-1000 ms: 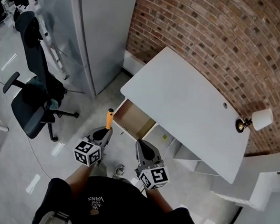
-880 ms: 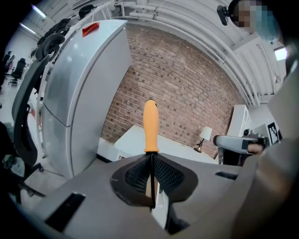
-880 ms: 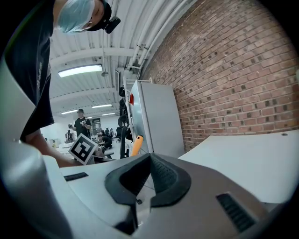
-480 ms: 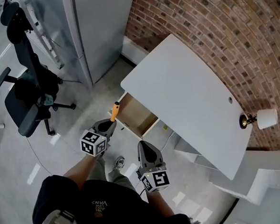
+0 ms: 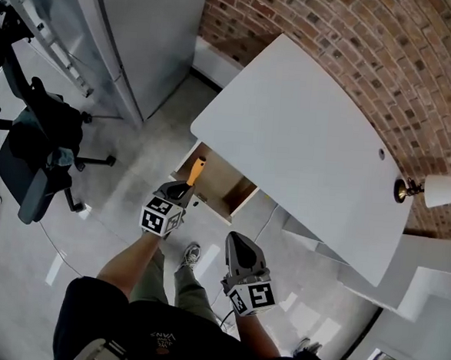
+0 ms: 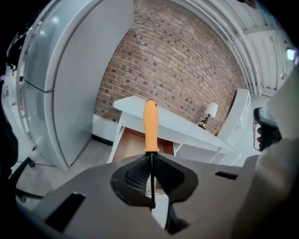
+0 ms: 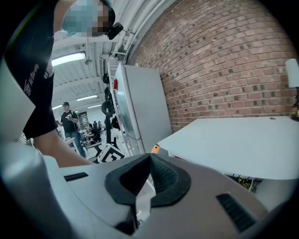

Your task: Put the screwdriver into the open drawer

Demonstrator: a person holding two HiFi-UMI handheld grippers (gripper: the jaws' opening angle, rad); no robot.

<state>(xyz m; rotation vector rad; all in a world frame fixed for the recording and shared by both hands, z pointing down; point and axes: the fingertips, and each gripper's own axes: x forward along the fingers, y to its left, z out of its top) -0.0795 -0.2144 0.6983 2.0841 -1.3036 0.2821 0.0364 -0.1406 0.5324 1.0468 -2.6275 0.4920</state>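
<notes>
The screwdriver point(image 5: 197, 169) sat clamped in the left tongs point(image 5: 182, 190), its thin dark shaft pinched between the pads and its orange handle jutting out past the tips, over the near left part of the open drawer point(image 5: 223, 187). The person's left forearm reached forward and held those tongs just at the drawer's near edge. The right arm stayed closer to the body, with the right tongs point(image 5: 237, 242) above the floor point(image 5: 135, 154), to the near right of the drawer and pointing toward the counter point(image 5: 306, 135). The wooden drawer stood pulled out from under the white counter, which ran along a brick wall point(image 5: 358, 38) and carried a small lamp point(image 5: 429, 190) at its far right. A tall grey cabinet point(image 5: 136, 23) and a black office chair point(image 5: 27, 154) stood to the left. The right tongs were closed together with nothing between them.
</notes>
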